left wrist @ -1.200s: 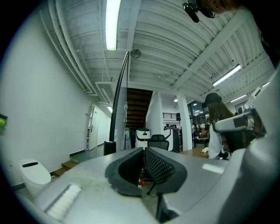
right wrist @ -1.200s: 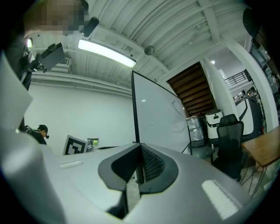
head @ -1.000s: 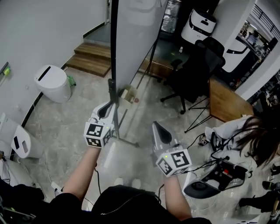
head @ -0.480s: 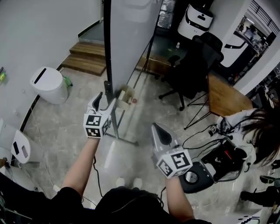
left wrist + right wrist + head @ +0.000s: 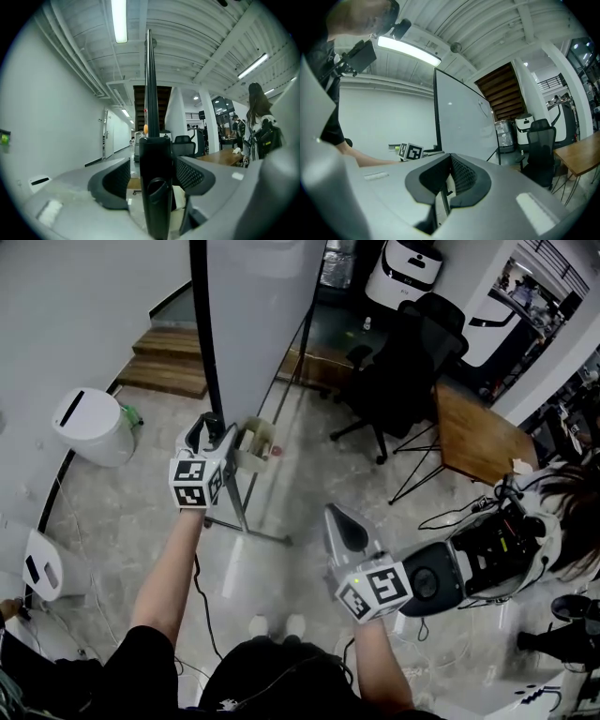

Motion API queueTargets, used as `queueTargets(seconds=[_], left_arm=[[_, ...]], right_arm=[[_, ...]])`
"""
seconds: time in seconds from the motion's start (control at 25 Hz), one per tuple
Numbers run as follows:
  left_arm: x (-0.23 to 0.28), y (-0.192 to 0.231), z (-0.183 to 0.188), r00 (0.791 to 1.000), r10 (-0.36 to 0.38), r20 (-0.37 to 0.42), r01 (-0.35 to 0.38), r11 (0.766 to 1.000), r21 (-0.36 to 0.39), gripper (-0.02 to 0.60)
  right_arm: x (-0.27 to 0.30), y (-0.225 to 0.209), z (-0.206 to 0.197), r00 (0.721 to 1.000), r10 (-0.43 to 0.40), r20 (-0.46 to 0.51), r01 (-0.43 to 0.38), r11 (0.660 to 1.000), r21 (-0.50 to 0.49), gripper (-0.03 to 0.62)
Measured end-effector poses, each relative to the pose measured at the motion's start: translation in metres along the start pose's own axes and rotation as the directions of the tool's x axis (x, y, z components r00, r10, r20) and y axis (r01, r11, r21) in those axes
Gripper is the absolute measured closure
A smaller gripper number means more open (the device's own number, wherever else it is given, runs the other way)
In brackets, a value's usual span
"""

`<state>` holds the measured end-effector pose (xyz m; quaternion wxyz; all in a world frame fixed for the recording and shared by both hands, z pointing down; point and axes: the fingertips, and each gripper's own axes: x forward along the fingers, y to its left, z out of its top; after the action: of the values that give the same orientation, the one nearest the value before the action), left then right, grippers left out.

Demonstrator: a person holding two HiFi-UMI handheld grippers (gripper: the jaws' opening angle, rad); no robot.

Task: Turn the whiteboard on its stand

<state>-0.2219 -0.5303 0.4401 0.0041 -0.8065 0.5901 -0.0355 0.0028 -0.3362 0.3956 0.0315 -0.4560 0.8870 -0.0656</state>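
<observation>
Whiteboard (image 5: 258, 324) stands upright on its metal stand (image 5: 242, 512) on the pale floor (image 5: 309, 474). It's in the top middle of the head view and we see it nearly edge-on. Its black frame edge (image 5: 202, 334) runs straight down toward the left gripper (image 5: 210, 435).

That gripper sits right at the bottom of the black edge. Its jaws are opening, with the black end piece (image 5: 154, 187) of the edge standing between them. The left gripper view shows the piece dead centre, with a clear gap on the left pad's side (on the other side it's close and I can't say whether it touches). So nothing is being squeezed there.

The right gripper (image 5: 339, 517) is held lower and off to the right, well apart from the whiteboard, over bare floor. Its jaws are together with nothing between them. Its own view looks across at the white face (image 5: 461, 122) of the whiteboard. It also catches the left gripper's marker cube (image 5: 410, 151) at the foot of the black edge.

Just beside the left gripper, on its right, a small tray (image 5: 255, 442) sits against the stand with a few bits in it (too small to tell what). A white bin (image 5: 91, 423) stands by the wall on the left, with wooden steps (image 5: 169, 362) further back. A black office chair (image 5: 398, 381) is on the far side of the whiteboard. A person with dark hair (image 5: 567, 512) shows at the right edge of the head view.
</observation>
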Motion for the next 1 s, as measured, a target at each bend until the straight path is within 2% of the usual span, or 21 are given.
queueTargets(seconds=[0.24, 0.64, 0.76, 1.0], left_arm=[[0.011, -0.001, 0.0, 1.0, -0.004, -0.006, 0.004, 1.0, -0.001, 0.282], [0.016, 0.002, -0.006, 1.0, 0.0, -0.01, 0.0, 1.0, -0.009, 0.337], [0.015, 0.0, -0.004, 1.0, 0.003, -0.012, -0.003, 1.0, -0.008, 0.394], [0.015, -0.001, -0.004, 0.999, 0.016, -0.028, -0.016, 0.999, -0.03, 0.397]], right_arm=[[-0.01, -0.006, -0.002, 0.999, -0.033, 0.004, 0.033, 0.999, 0.012, 0.586], [-0.028, -0.015, -0.008, 0.997, -0.08, 0.01, 0.08, 0.997, 0.02, 0.585], [-0.032, -0.015, -0.008, 0.996, -0.087, 0.014, 0.086, 0.996, 0.028, 0.586], [-0.038, -0.013, -0.004, 0.996, -0.089, 0.019, 0.089, 0.996, 0.027, 0.585]])
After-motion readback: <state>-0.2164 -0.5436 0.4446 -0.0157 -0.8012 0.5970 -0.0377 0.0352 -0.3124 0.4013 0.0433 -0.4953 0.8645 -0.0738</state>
